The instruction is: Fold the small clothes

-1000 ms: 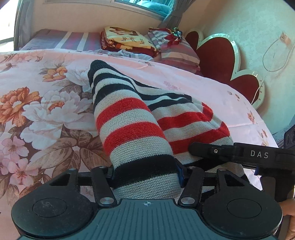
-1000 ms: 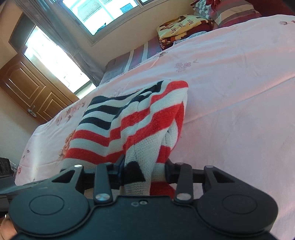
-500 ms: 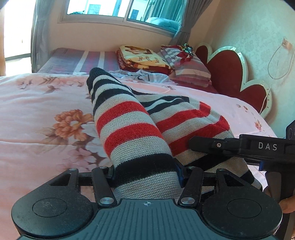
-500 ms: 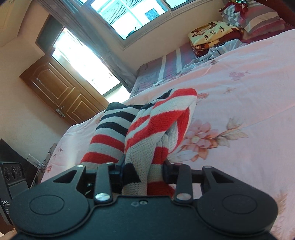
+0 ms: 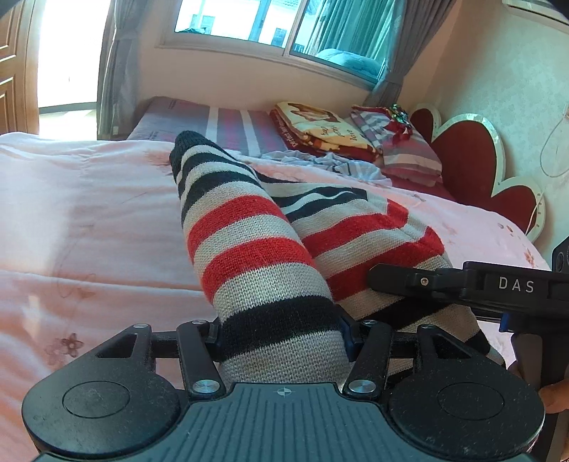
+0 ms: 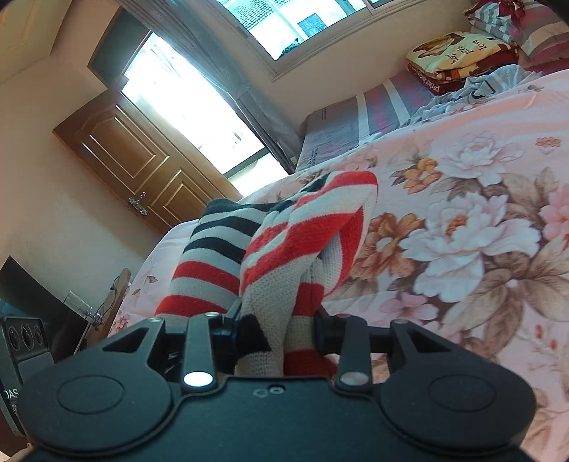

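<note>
Both cameras now tilt higher than a second ago. In the left wrist view the big peony print is gone from beneath the red, black and grey striped knit garment (image 5: 249, 248); plain pink quilt (image 5: 89, 220) lies there, and the window (image 5: 270, 25) fills the top. In the right wrist view the flowered pink bedspread (image 6: 462, 231) replaces the plain stretch (the brown wooden door (image 6: 135, 160) shows larger).

- A home bedroom; a bed (image 5: 89, 220) under a pink flowered cover
- heart-shaped red headboard (image 5: 466, 156); stacked pillows (image 5: 409, 156)
- curtained window (image 5: 270, 21); wooden door (image 6: 135, 160)
</note>
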{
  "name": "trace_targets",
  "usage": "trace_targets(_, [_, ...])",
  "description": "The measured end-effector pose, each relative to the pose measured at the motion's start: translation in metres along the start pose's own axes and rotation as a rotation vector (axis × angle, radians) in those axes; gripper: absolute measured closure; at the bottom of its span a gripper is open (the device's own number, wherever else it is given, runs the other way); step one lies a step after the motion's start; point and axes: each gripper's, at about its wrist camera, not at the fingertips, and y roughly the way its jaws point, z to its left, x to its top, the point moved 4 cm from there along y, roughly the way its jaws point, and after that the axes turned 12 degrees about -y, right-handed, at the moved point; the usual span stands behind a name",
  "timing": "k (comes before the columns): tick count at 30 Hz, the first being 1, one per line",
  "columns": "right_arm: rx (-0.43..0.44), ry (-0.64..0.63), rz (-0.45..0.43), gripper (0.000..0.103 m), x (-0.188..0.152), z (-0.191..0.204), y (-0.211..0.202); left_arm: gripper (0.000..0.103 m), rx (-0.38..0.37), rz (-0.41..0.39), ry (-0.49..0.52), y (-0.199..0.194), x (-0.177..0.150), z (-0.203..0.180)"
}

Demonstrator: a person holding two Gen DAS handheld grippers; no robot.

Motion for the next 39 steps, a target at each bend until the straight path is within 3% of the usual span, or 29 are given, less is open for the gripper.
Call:
trace_targets(7, [-0.032,-0.024,0.045,0.068,-0.012,0.031,0.066,0.048,0.028,0.011,-0.017,0.022,0.0,0.077])
trace_targets(11, [-0.099,0.01,0.089,0.068,-0.032,0.016,0.086,0.028,-0.011,0.02,-0.086,0.035,-0.016,0.11])
trace_targets(16, [-0.122,0.046,0.101,0.057,-0.045,0.004,0.08,0.023,0.022,0.003,-0.055,0.033,-0.016,0.106])
trace_targets(20, [-0.165,0.02,0.069,0.057,-0.034,0.016,0.05,0.023,0.07,-0.068,-0.002,-0.009,-0.02,0.093])
trace_targets(25, [-0.163,-0.059,0.087,0.048,-0.045,0.031,0.016,0.023,0.058,-0.051,0.056,-0.037,-0.05,0.085])
trace_targets(29, [-0.205,-0.087,0.122,0.065,-0.071,0.037,0.004,0.023,0.089,0.016,0.062,-0.024,-0.077,0.088])
trace_targets(31, [-0.26,-0.125,0.162,0.075,-0.083,0.039,0.009,0.023,0.09,0.007,0.037,-0.019,-0.085,0.092])
trace_targets(34, [-0.342,-0.164,0.197,0.066,-0.098,0.03,0.024,0.021,0.092,-0.001,0.039,-0.019,-0.087,0.092])
trace_targets(39, [-0.368,-0.15,0.185,0.07,-0.094,0.038,0.021,0.021,0.09,0.012,0.025,-0.033,-0.082,0.09])
